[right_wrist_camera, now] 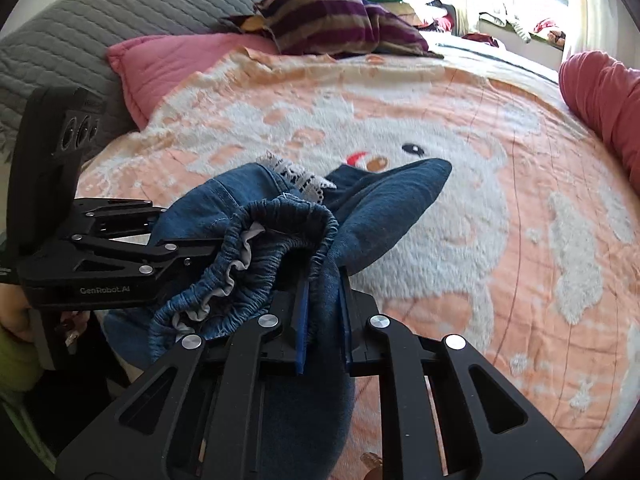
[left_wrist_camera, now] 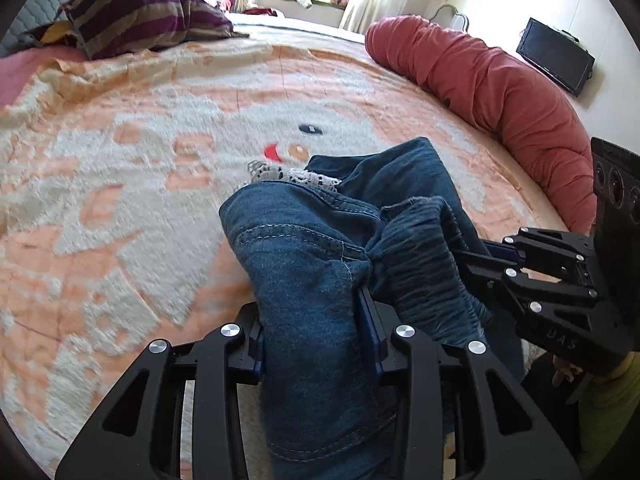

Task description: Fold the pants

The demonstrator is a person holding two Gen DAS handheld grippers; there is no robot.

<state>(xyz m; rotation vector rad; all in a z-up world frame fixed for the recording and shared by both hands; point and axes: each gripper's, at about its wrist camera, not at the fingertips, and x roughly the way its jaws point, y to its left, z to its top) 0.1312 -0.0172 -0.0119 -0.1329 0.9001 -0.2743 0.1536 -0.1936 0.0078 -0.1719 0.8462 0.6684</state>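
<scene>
Lower centre: left gripper and right gripper, jaws each clamping the pants above the bed.

soft blue denim pants bunched between the jaws, ribbed elastic waistband (white lace trim past it), matt black plastic left gripper, shiny metal rivets, fuzzy peach blanket beyond the jaws

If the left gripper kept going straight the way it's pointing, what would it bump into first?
Most likely nothing new: the left gripper is already shut on the blue jeans, so the denim bunched ahead comes first. Past that lies the orange-and-white blanket on the bed, though depth is hard to judge.
</scene>
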